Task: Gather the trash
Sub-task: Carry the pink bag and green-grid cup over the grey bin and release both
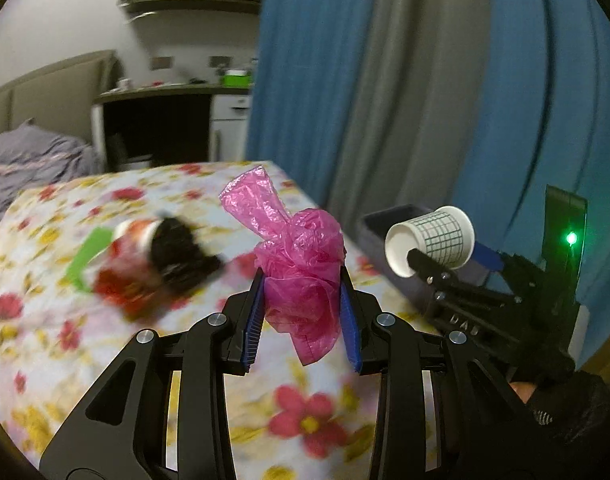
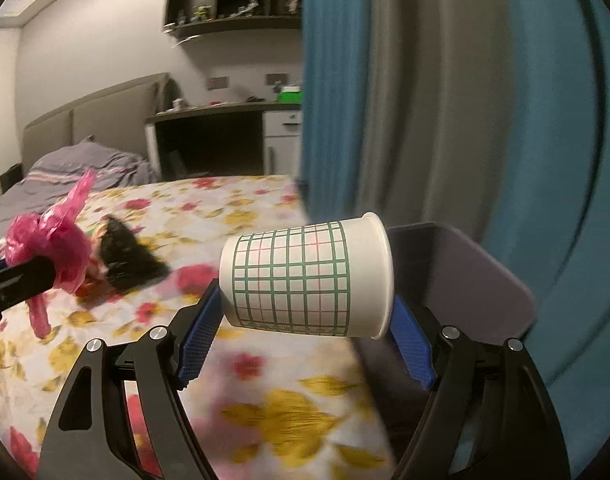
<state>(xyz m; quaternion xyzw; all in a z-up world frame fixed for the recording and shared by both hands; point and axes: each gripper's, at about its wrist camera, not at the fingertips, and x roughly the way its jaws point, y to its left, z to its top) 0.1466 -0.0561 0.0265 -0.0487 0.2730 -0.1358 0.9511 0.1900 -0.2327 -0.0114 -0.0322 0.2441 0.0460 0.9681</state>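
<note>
Right tongs (image 2: 305, 304): clenched on a grid-printed paper cup (image 2: 307, 274), held lying sideways, mouth to the right.
Left tongs (image 1: 303, 300): clenched on a crumpled pink plastic bag (image 1: 301, 264).
Grey bin (image 2: 465, 272): seen just beyond and right of the cup, beside the bed (image 2: 285, 412); the right tongs are judged nearer.
Left on bed: blurred black and red wrappers (image 1: 161, 264).

Only readable txt: raised letters "DA" plus a third char, unclear, on black body of right gripper (image 1: 445, 258), seen from left wrist view, near-right. Paper cup (image 2: 305, 276): green grid print w/ a row of small print along its base, too small to read. Nothing else legible.
</note>
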